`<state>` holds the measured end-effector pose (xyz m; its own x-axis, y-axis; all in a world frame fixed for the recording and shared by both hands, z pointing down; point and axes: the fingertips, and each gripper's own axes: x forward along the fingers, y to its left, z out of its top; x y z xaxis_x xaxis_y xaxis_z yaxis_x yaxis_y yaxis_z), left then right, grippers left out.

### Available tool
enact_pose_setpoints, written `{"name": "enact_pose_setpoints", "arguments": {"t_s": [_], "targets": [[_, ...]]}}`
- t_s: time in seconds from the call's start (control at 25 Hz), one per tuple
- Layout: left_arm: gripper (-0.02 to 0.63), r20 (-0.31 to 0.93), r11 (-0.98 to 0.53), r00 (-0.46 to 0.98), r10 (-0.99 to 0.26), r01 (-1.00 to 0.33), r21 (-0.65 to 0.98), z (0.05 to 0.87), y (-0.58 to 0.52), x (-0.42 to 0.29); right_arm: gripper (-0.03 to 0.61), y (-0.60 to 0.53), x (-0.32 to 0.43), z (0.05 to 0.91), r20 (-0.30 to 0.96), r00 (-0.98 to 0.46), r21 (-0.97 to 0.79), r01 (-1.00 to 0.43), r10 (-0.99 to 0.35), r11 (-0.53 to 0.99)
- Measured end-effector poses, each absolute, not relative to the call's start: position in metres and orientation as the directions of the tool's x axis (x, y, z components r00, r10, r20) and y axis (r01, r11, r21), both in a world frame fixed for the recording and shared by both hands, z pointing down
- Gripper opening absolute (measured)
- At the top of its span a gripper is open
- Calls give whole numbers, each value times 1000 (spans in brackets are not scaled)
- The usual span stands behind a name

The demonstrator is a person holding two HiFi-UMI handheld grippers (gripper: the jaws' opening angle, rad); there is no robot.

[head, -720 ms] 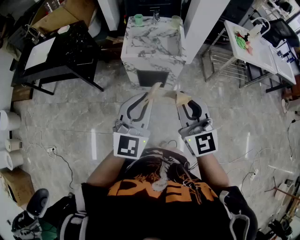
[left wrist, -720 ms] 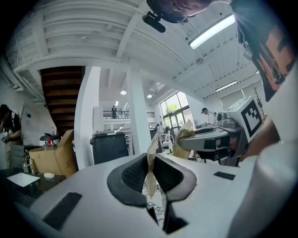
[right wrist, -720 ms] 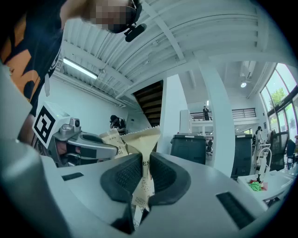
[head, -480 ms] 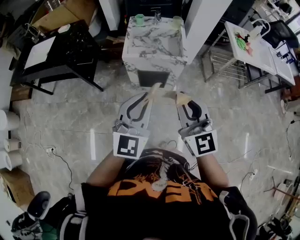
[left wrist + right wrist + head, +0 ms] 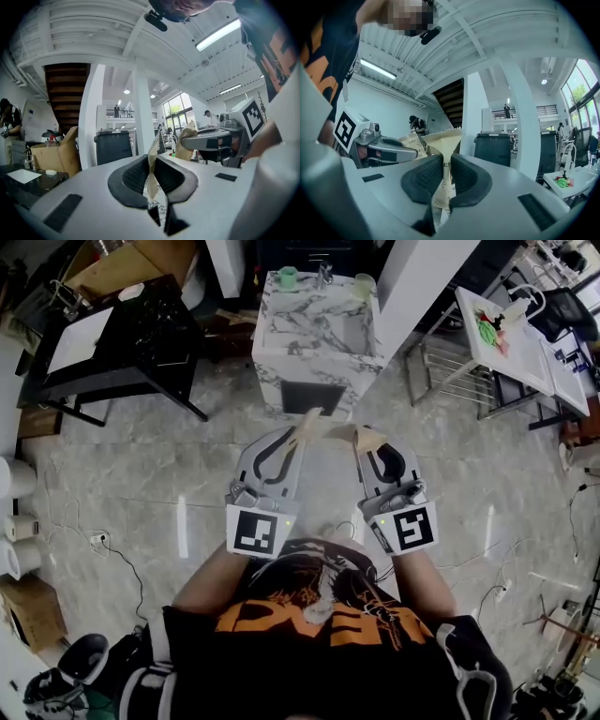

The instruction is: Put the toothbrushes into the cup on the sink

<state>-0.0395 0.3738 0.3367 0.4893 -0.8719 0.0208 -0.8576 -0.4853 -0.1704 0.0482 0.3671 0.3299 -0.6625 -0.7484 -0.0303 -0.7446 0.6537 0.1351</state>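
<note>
Each hand holds a gripper out in front of the person, above the floor and short of the marble sink (image 5: 281, 360). My left gripper (image 5: 299, 433) is shut on a tan paper toothbrush packet (image 5: 307, 417), which sticks up between the dark pads (image 5: 133, 176) as a thin strip (image 5: 152, 157). My right gripper (image 5: 362, 441) is shut on a second tan packet (image 5: 369, 437), whose flared top (image 5: 443, 139) shows above the jaws. A green cup (image 5: 288, 277) stands at the sink's back left and a pale cup (image 5: 364, 283) at its back right.
A faucet (image 5: 325, 275) stands between the cups. A black table (image 5: 122, 338) is to the left of the sink. A metal rack (image 5: 450, 367) and a white table (image 5: 520, 338) are to the right. Cables (image 5: 112, 549) lie on the marble floor, and paper rolls (image 5: 14, 486) are at far left.
The sink has drifted slightly to the right in the head view. Both grippers keep their hold and their places in front of the person.
</note>
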Motion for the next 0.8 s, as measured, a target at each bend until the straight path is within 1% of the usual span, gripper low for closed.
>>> {"name": "enact_pose_setpoints", "arguments": {"t_s": [0.52, 0.8], "targets": [[55, 13, -494, 498, -867, -857, -144, 345, 340, -101, 52, 341, -5, 329, -39, -637, 141, -767, -770, 627], [55, 49, -515, 514, -856, -843, -157, 355, 301, -93, 52, 304, 13, 344, -26, -606, 134, -790, -795, 598]]}}
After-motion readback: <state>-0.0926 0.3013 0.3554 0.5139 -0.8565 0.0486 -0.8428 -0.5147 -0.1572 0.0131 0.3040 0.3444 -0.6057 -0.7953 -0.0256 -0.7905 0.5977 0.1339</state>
